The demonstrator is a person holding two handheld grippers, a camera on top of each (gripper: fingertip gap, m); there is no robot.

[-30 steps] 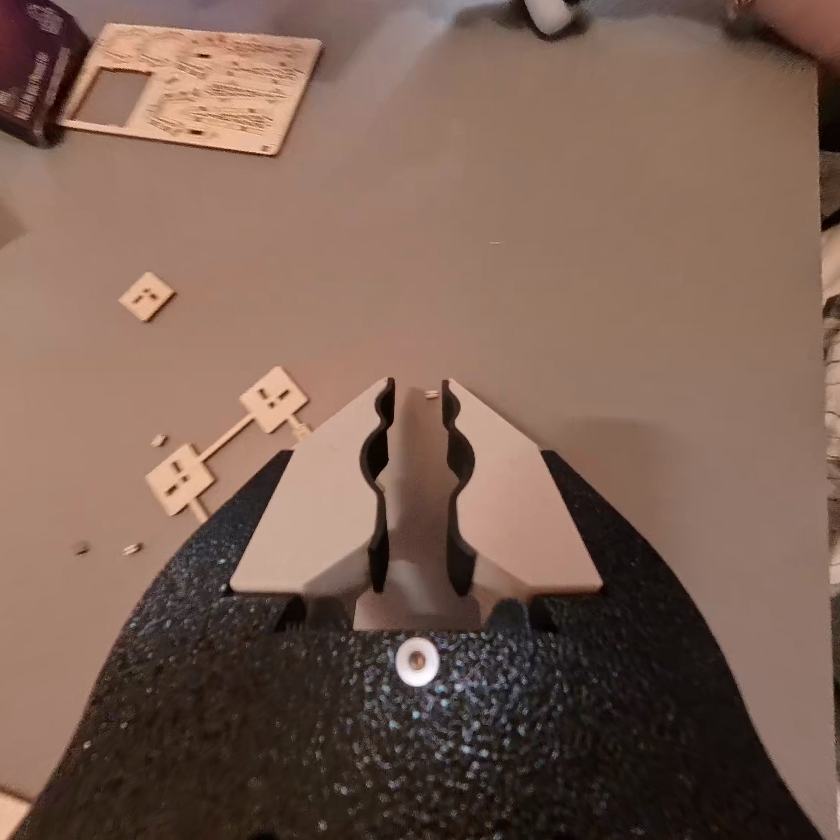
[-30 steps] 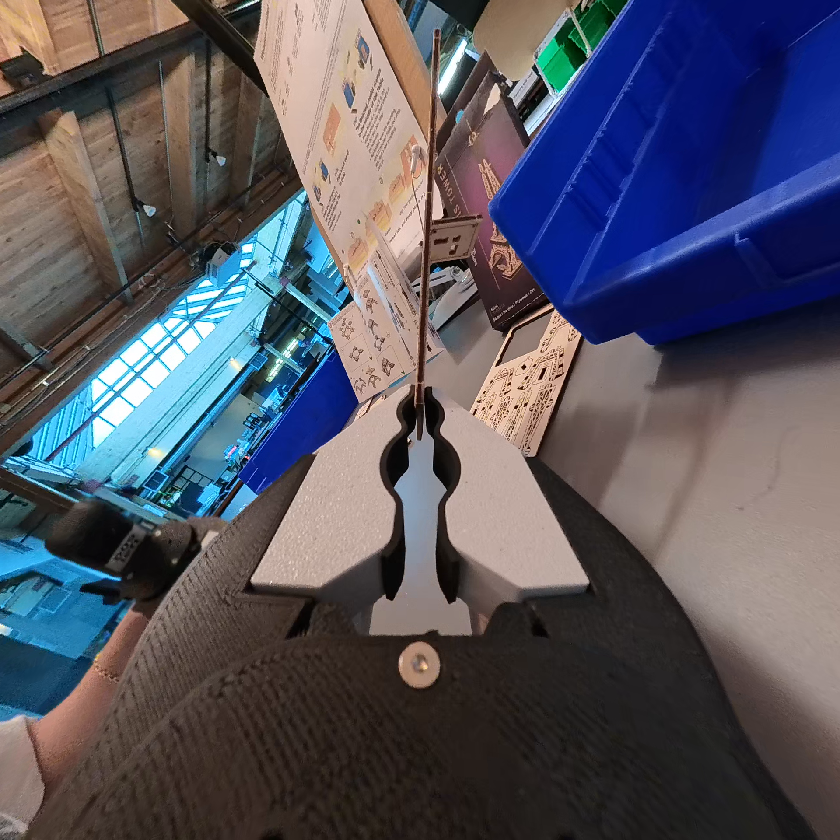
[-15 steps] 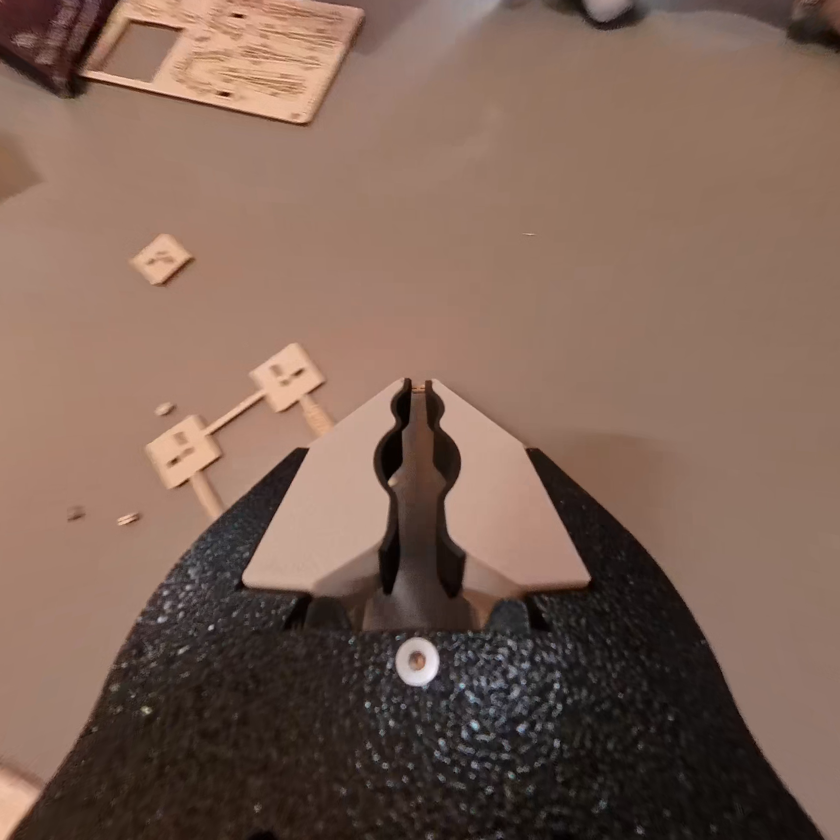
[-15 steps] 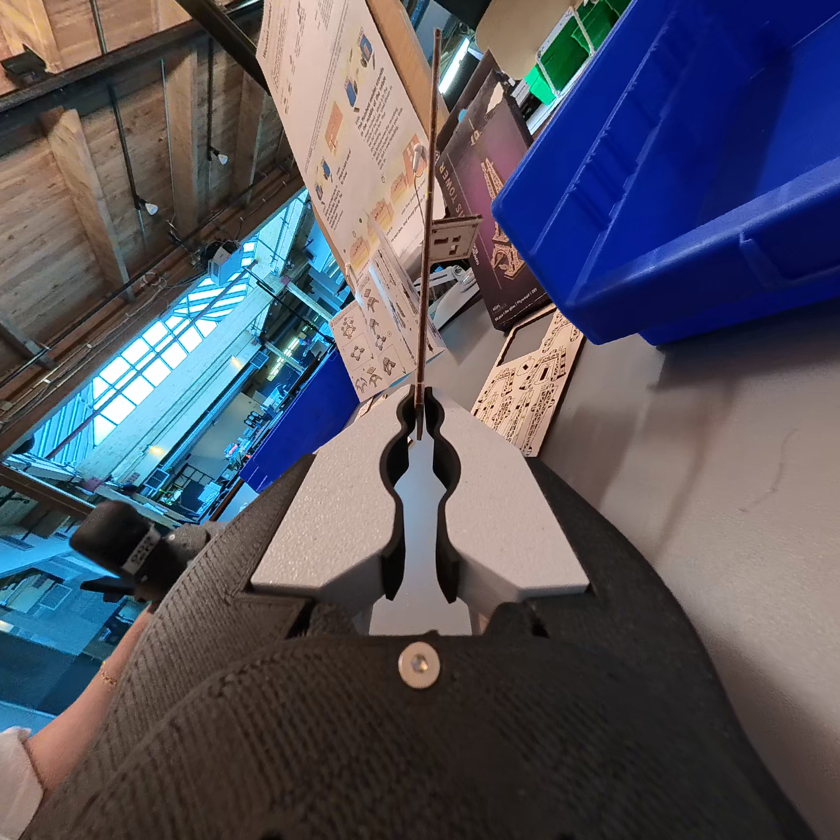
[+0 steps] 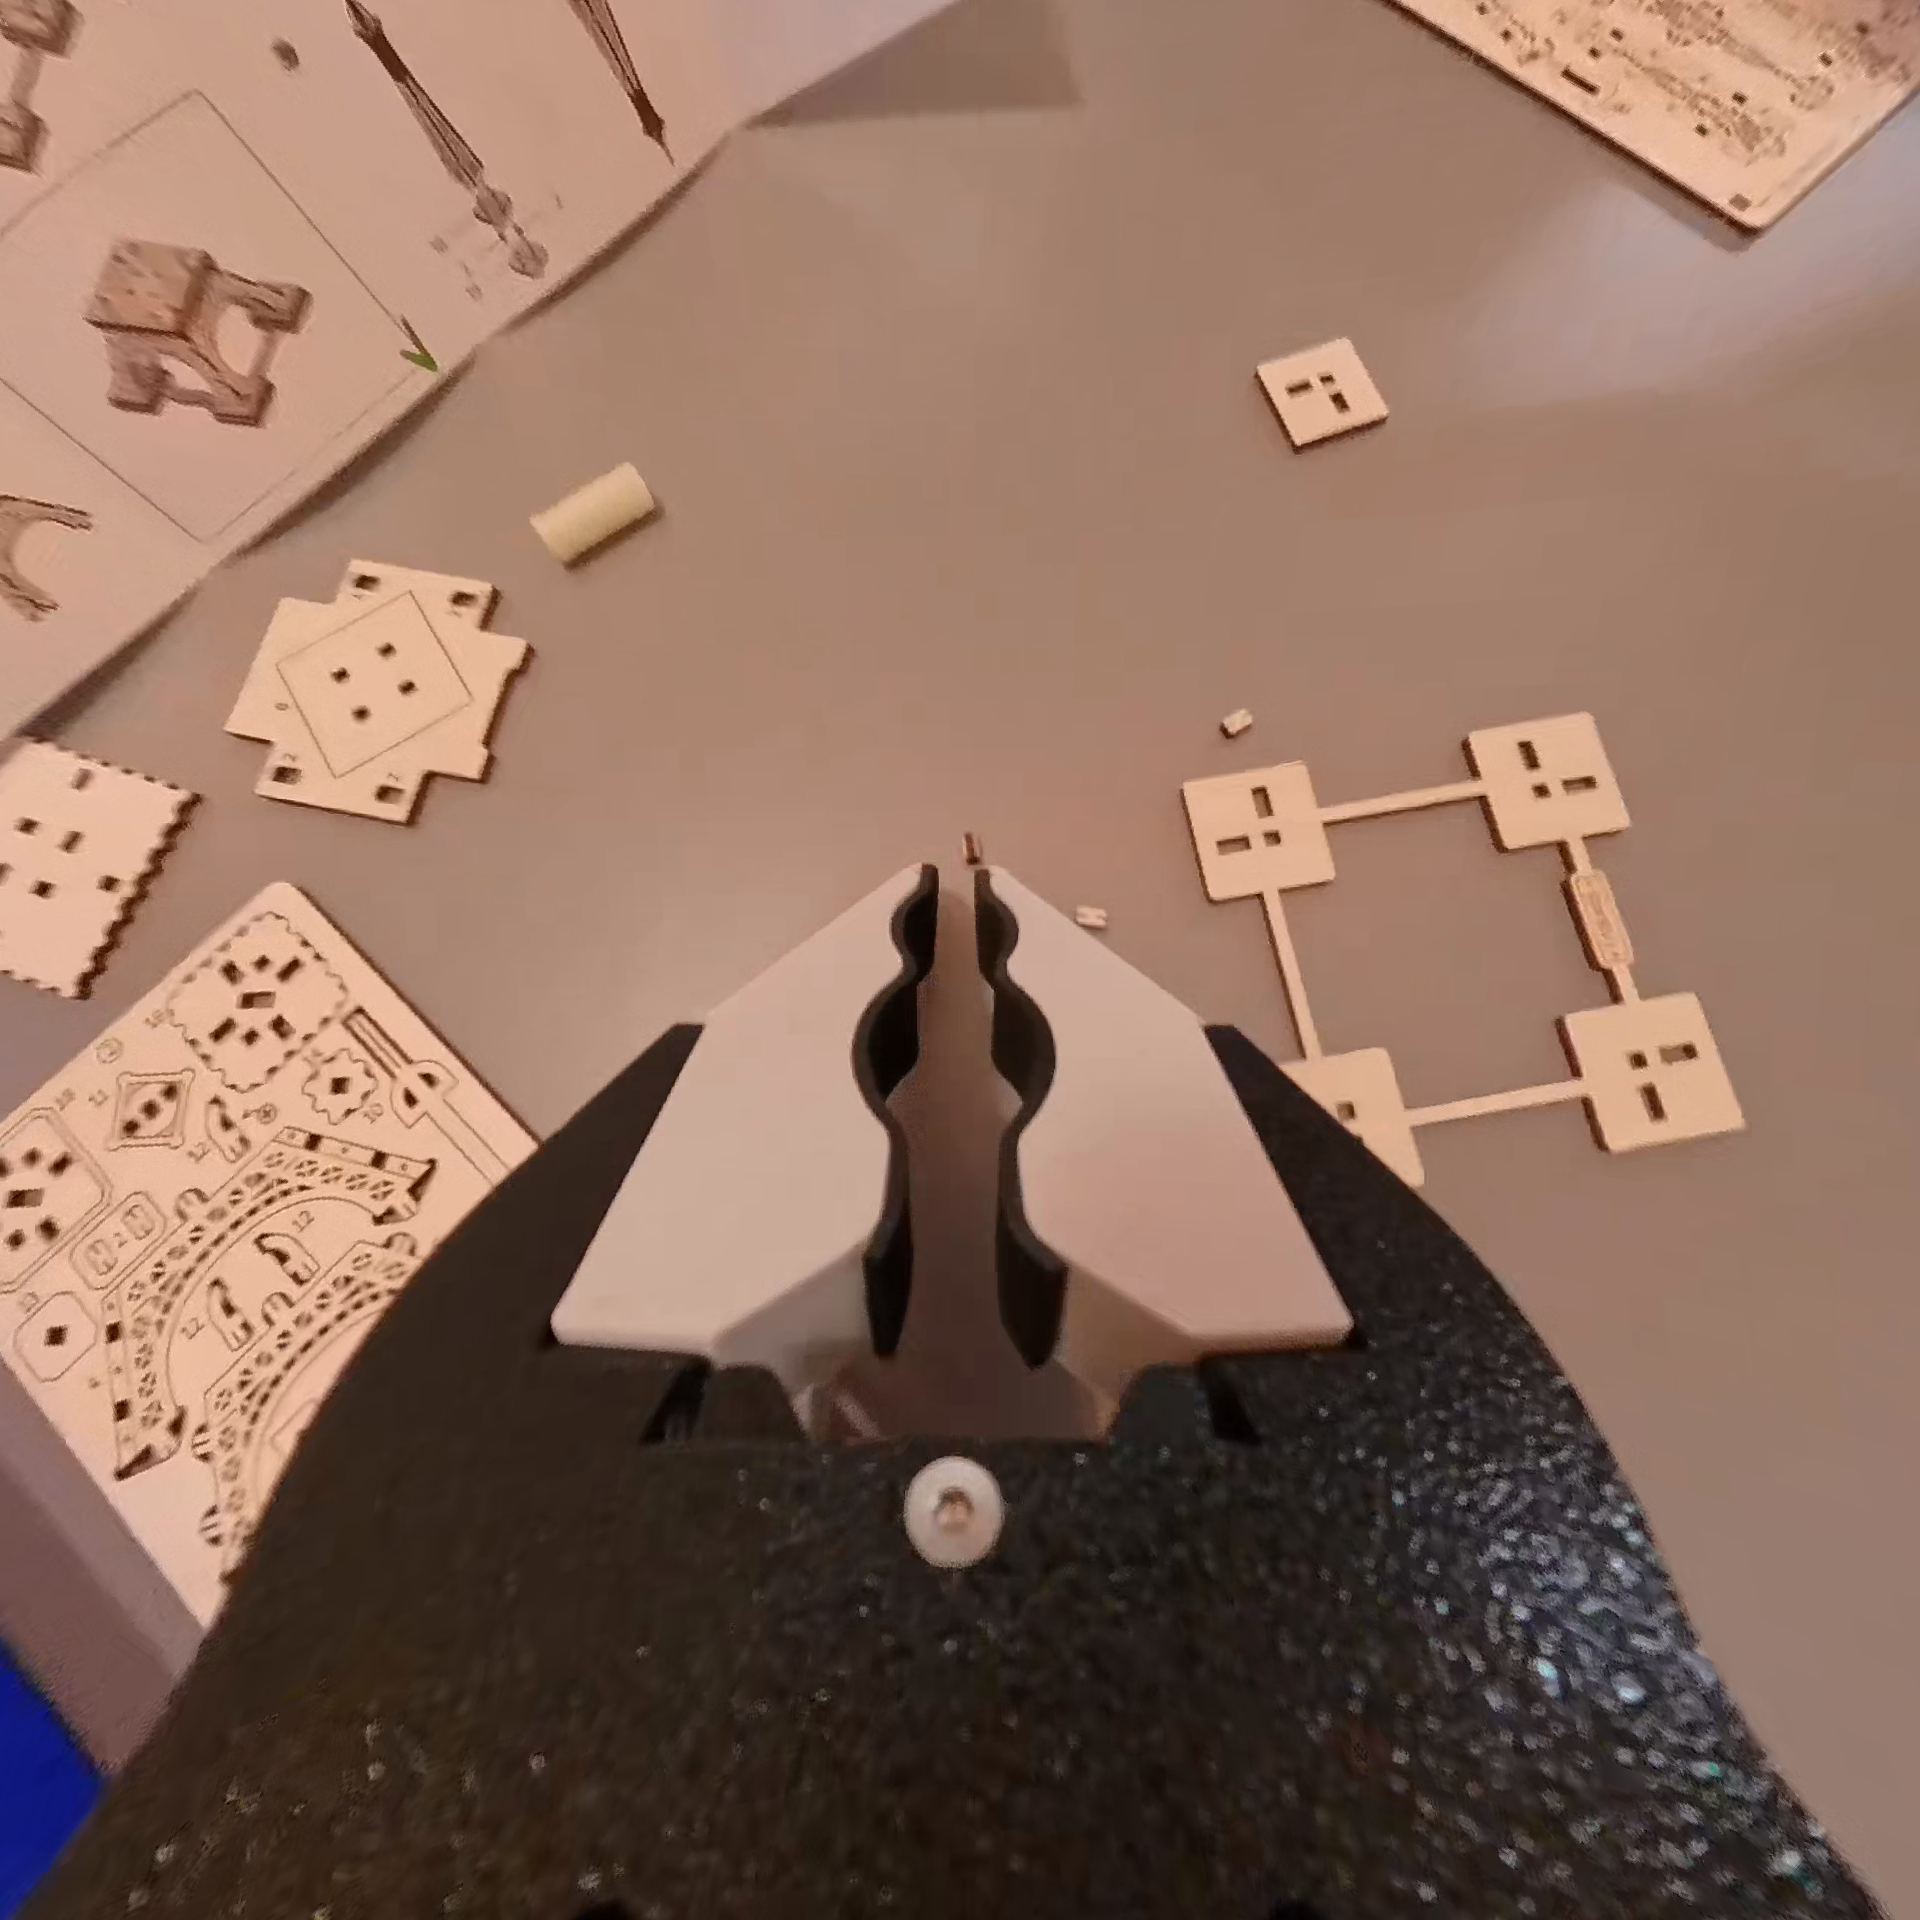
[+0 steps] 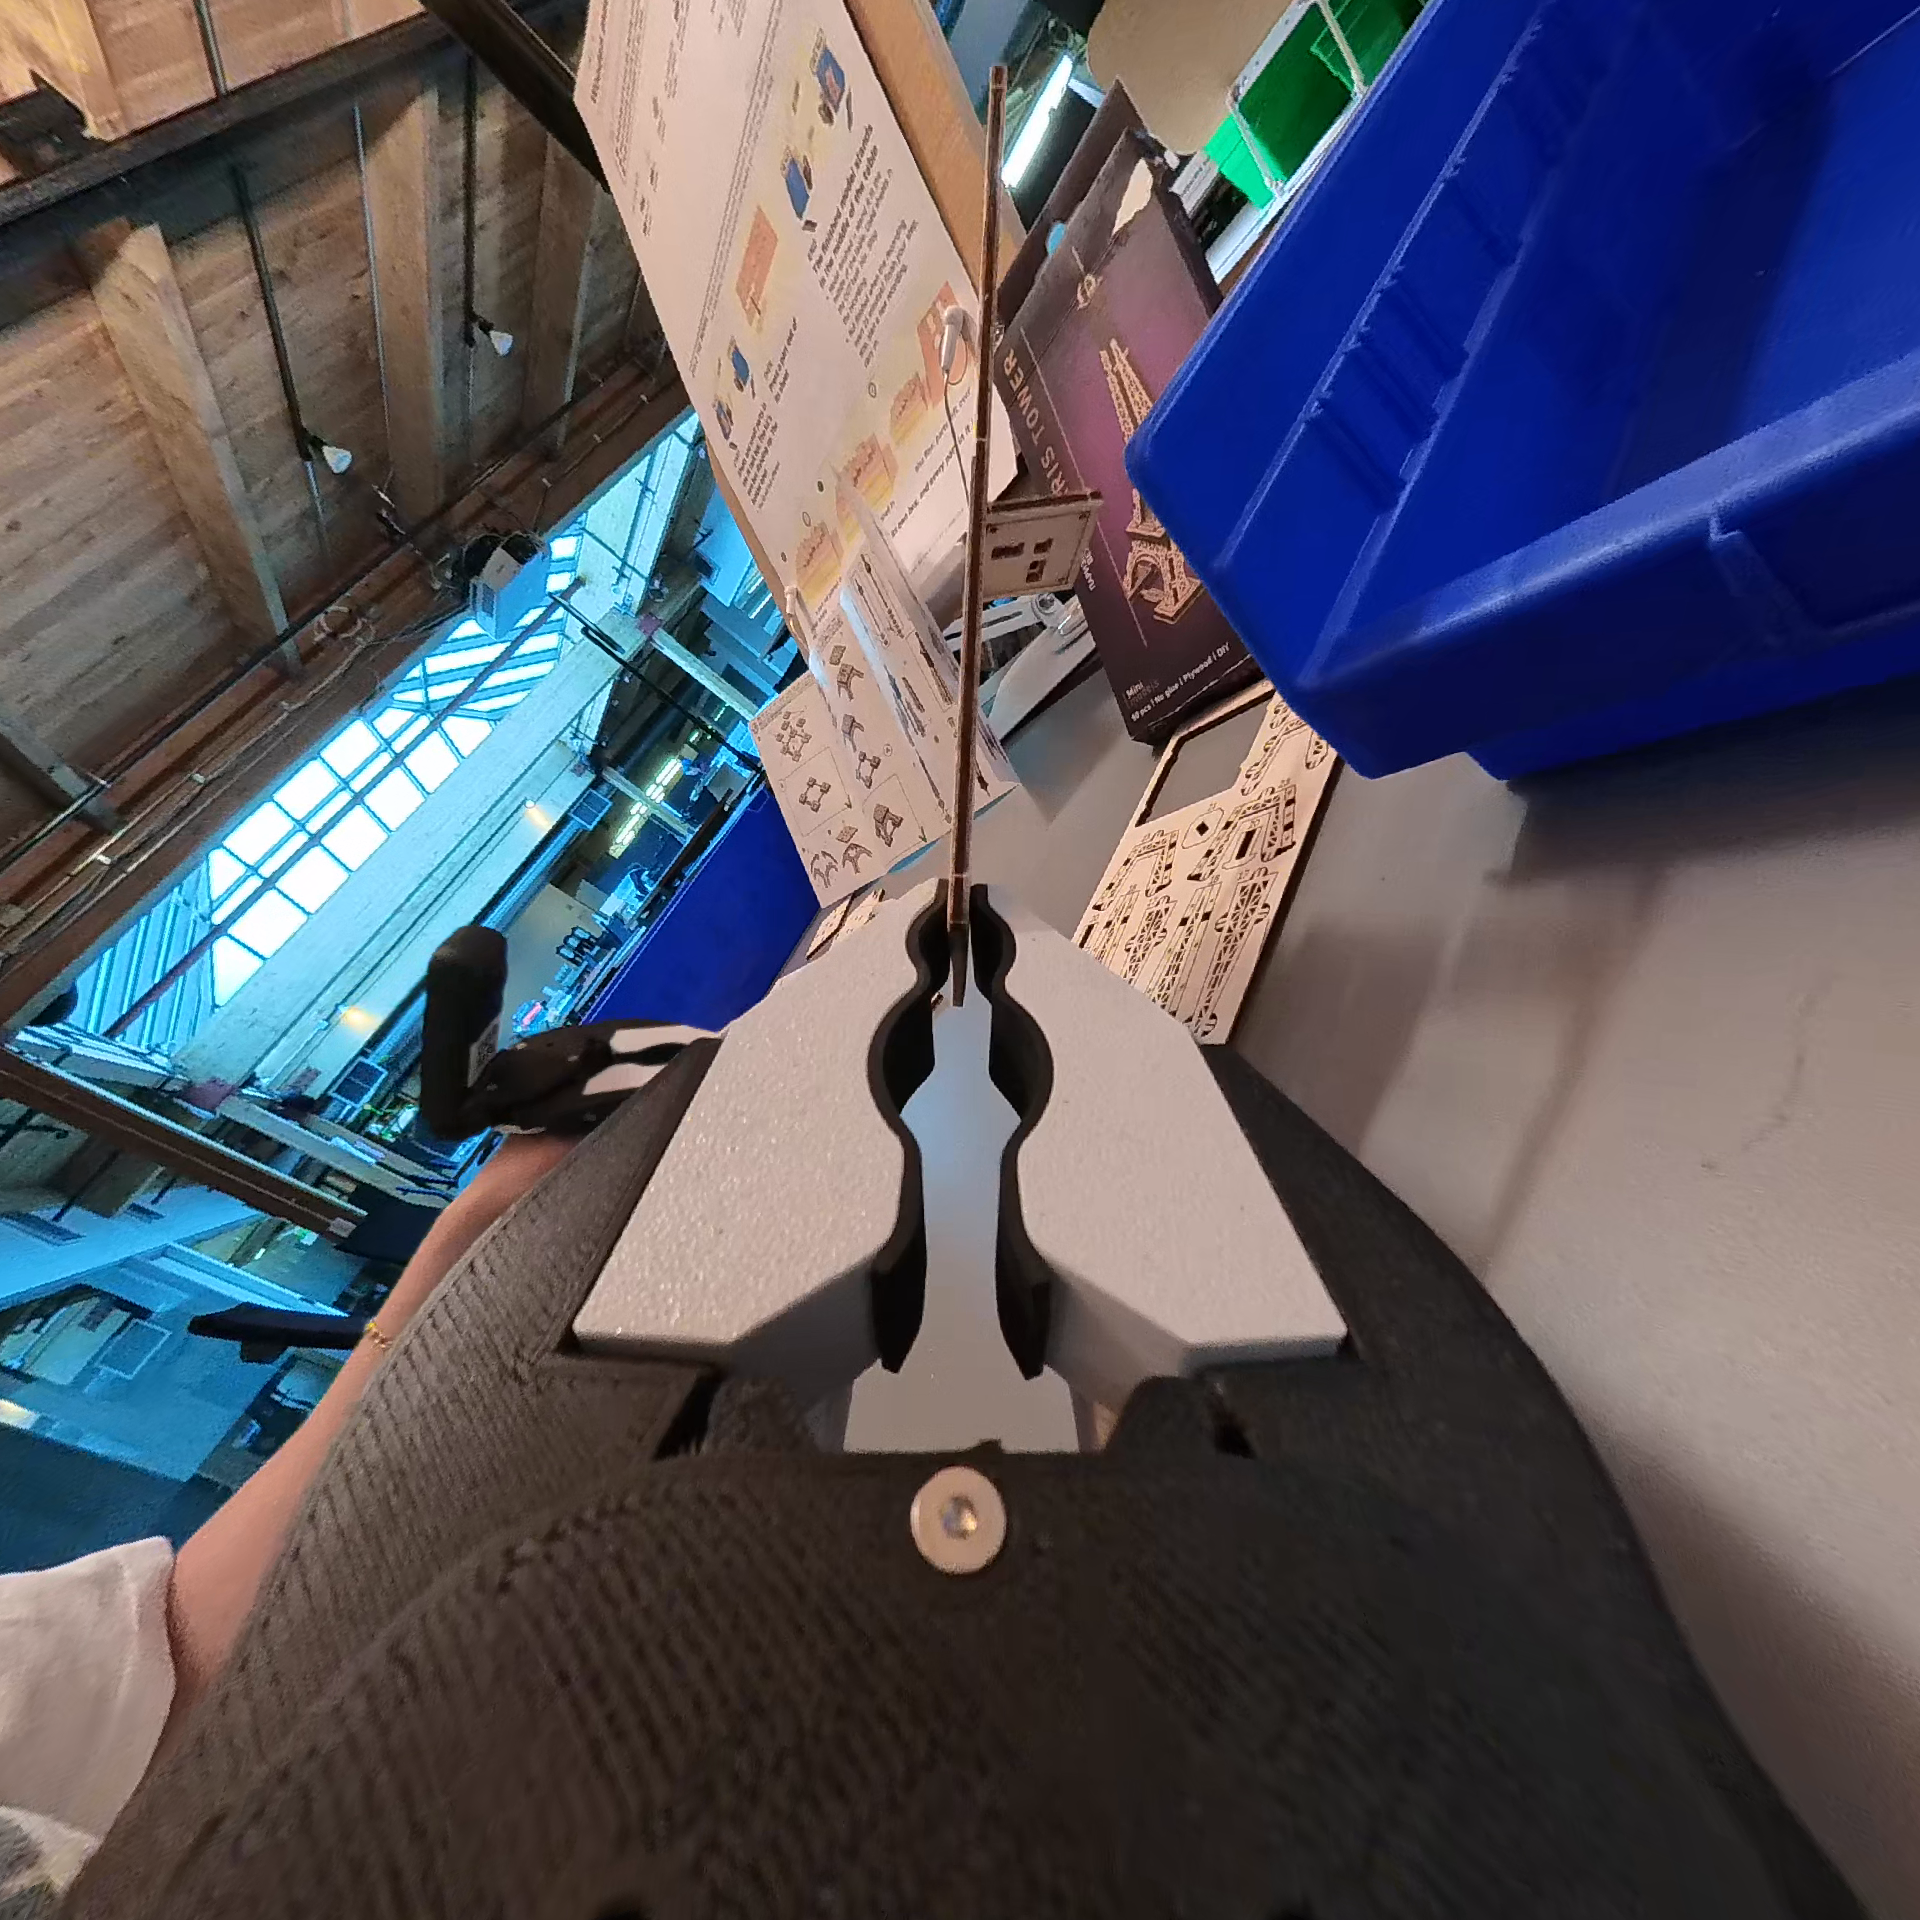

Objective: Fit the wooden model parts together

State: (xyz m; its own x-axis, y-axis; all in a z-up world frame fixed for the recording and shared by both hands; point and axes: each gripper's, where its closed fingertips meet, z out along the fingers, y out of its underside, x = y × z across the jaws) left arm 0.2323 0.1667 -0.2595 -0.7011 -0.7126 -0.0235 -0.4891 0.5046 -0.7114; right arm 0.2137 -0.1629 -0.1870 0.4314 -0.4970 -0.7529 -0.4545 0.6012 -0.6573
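Note:
My left gripper (image 5: 954, 878) is shut on a tiny wooden peg (image 5: 971, 847) that sticks out at its tips, held above the grey table (image 5: 935, 468). Right of it lies a wooden frame of four slotted squares (image 5: 1262, 844). A cross-shaped plate (image 5: 379, 696) and a small slotted square (image 5: 1322, 392) lie farther off. My right gripper (image 6: 961, 899) is shut on a thin wooden sheet (image 6: 977, 520), seen edge-on and standing upright, with a small slotted square (image 6: 1039, 545) fixed to its side.
An instruction sheet (image 5: 208, 260), a pale cylinder (image 5: 592, 512), cut parts sheets (image 5: 208, 1195) (image 5: 1662, 83) and loose bits (image 5: 1236, 722) lie around. In the right wrist view a blue bin (image 6: 1558, 416), a dark box (image 6: 1122, 468) and a parts sheet (image 6: 1216, 862) stand ahead. The grippers' ends are close to 35 cm from one another. The cross-shaped plate (image 5: 379, 696) is about 12 cm from my left fingertips and 40 cm from my right.
My left gripper closed on the tiny peg, lifted it and swung left over the loose parts. My right gripper held the thin sheet almost still.

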